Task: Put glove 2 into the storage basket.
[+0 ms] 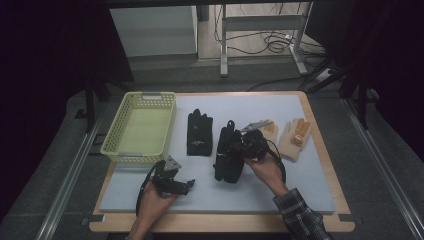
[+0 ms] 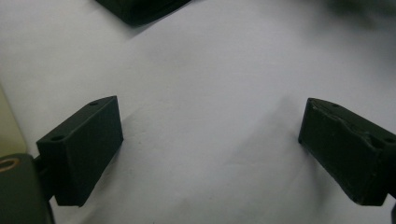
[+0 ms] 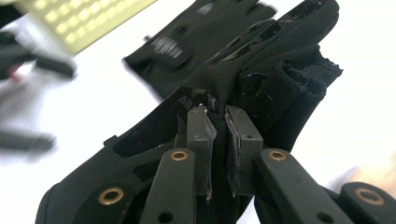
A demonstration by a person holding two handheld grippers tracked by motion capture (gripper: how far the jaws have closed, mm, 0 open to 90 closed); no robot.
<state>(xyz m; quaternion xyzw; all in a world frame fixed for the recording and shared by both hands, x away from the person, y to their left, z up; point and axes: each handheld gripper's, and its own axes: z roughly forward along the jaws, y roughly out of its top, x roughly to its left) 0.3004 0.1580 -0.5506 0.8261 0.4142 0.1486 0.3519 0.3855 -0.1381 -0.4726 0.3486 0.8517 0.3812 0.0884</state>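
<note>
One black glove (image 3: 261,70) sits mid-table beside its twin (image 1: 199,134), pinched at a fold by the right gripper (image 3: 220,116), whose jaws are clamped together on the fabric. Soft and light, it will likely sag, so a thick cuff fold seems safest. Left gripper (image 1: 176,184) hovers with jaws apart

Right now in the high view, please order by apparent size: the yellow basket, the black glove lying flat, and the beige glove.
1. yellow basket, clearly largest.
2. black glove lying flat and beige glove: they look about alike, so I do not rank them.
</note>
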